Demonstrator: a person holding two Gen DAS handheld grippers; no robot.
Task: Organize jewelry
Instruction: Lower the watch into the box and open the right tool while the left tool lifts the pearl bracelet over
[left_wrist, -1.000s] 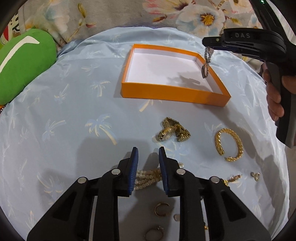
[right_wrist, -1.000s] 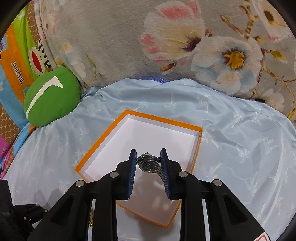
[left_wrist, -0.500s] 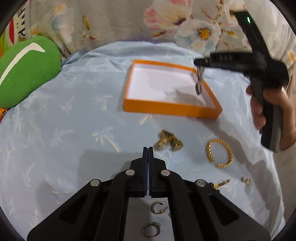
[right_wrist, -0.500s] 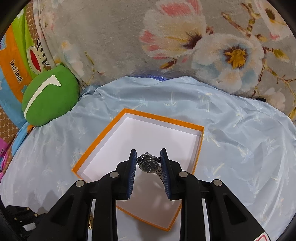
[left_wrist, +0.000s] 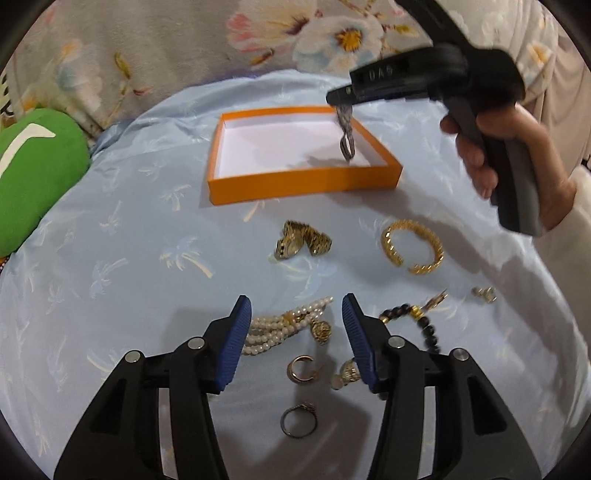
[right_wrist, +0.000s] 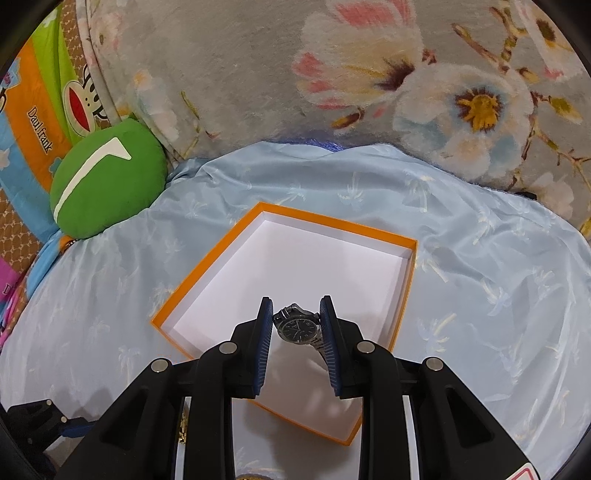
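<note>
Left tongs hang released above a pearl bracelet on the blue cloth. Farther back, right tongs grasp a silver watch, dangling over the white-lined orange box.

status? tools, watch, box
Right tool shut on silver watch, hanging above orange box. Left tool open over pearl bracelet. Box holds nothing yet; nothing blocking the drop.
</note>
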